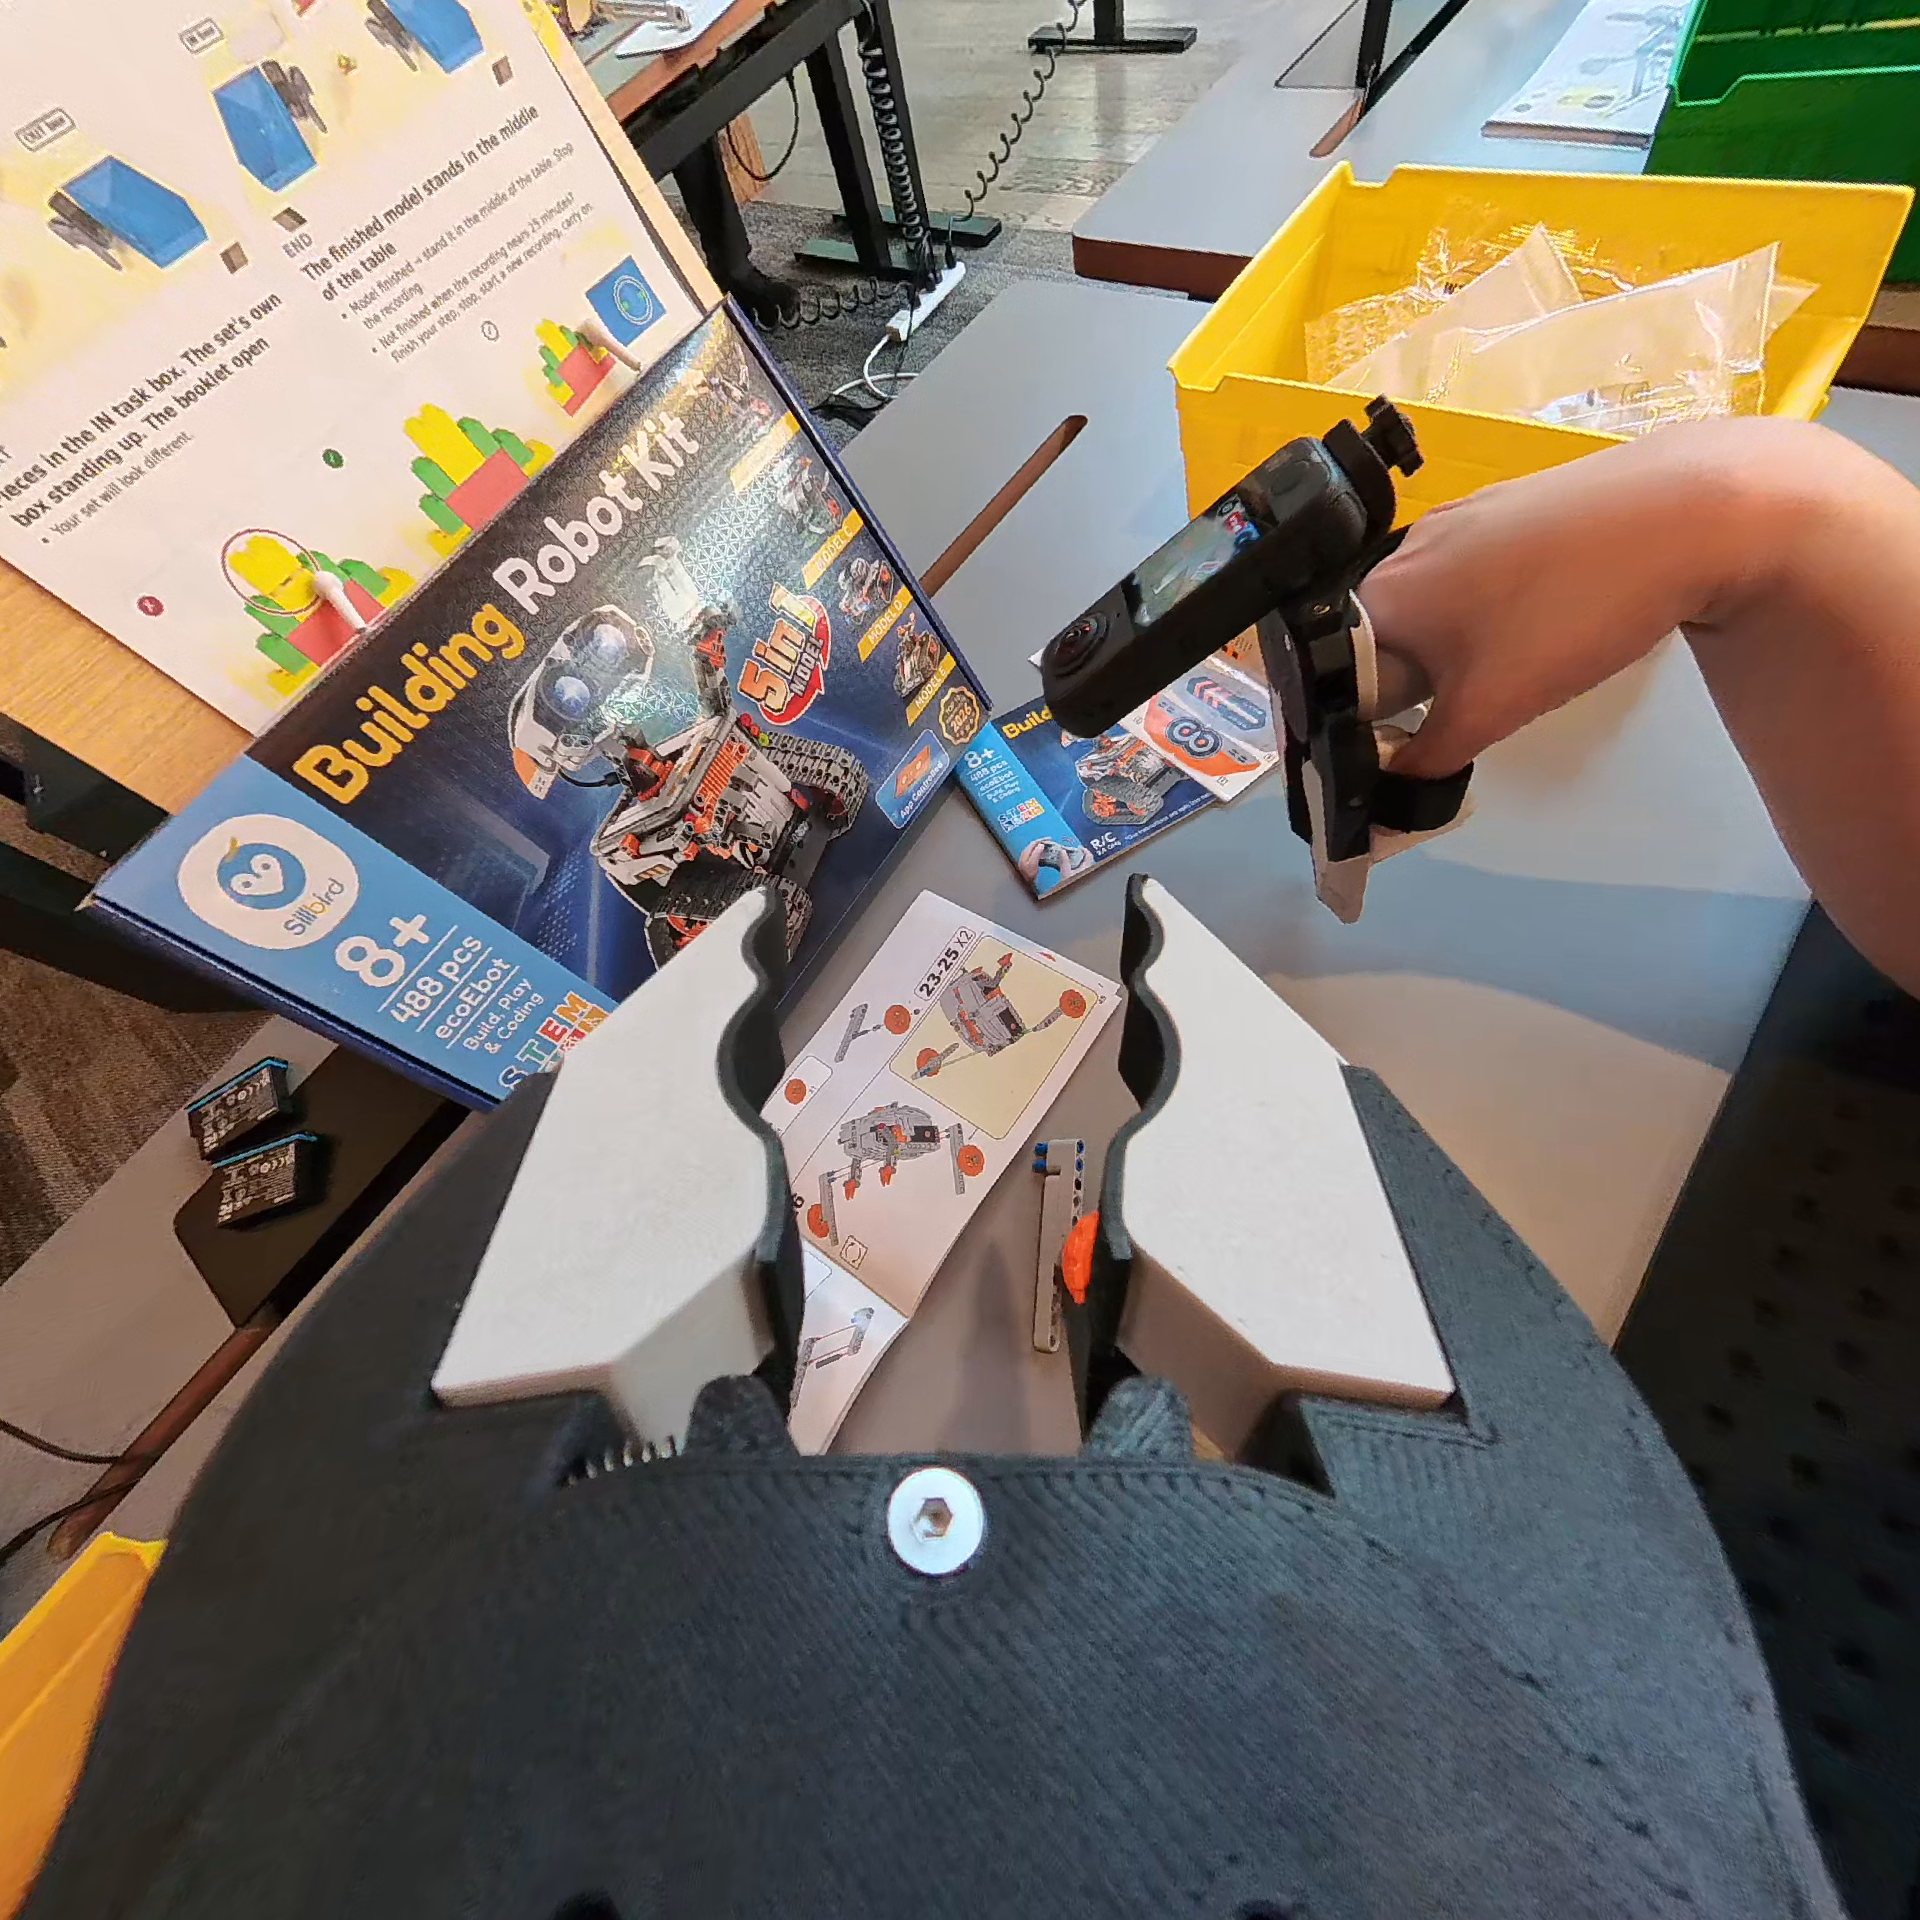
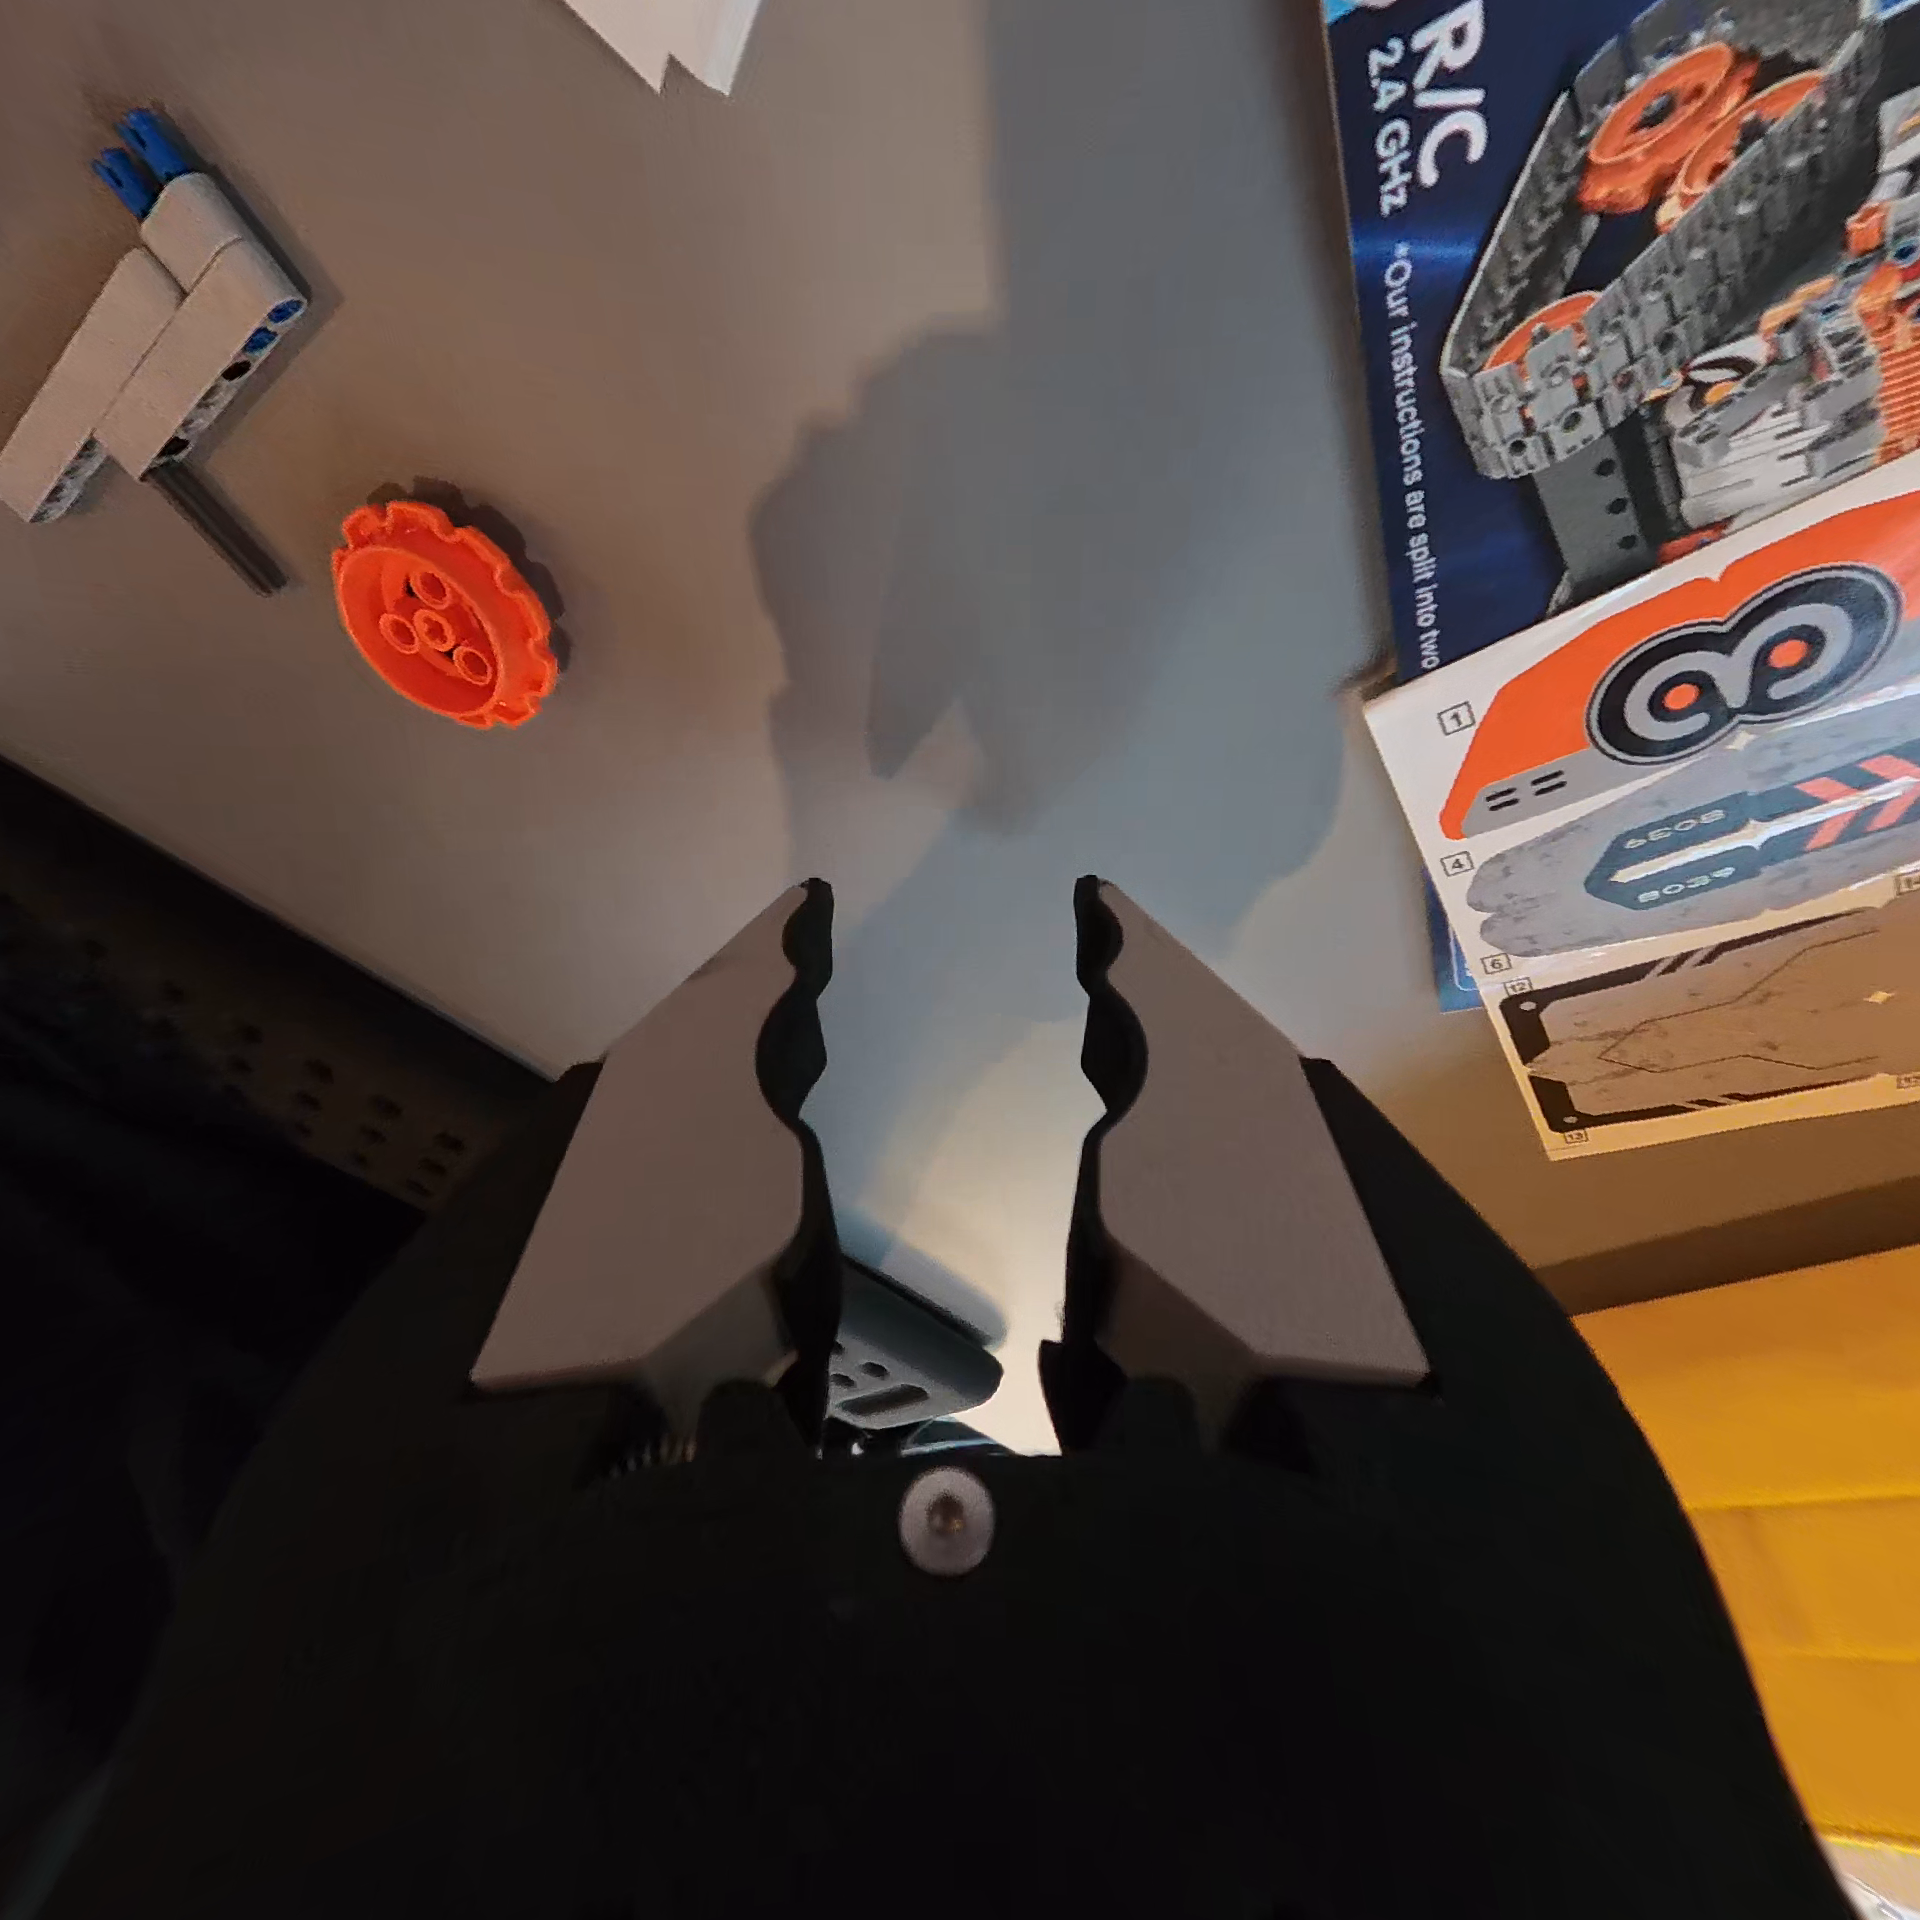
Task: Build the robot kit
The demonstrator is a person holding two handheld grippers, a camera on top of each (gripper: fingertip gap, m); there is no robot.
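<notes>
Grey table (image 2: 644, 208) carries a printed kit box (image 1: 582, 727) and booklet (image 2: 1621, 312); both grippers' jaws apart, empty.

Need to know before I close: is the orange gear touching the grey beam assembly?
Apart. The right wrist view shows the orange gear lying flat with bare table between it and the grey beam assembly, whose dark axle ends just short of it.

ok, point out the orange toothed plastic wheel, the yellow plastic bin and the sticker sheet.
orange toothed plastic wheel (image 2: 445, 615): right wrist view, hub.
yellow plastic bin (image 1: 1351, 410): left wrist view, front wall.
sticker sheet (image 2: 1704, 831): right wrist view, middle.
</notes>
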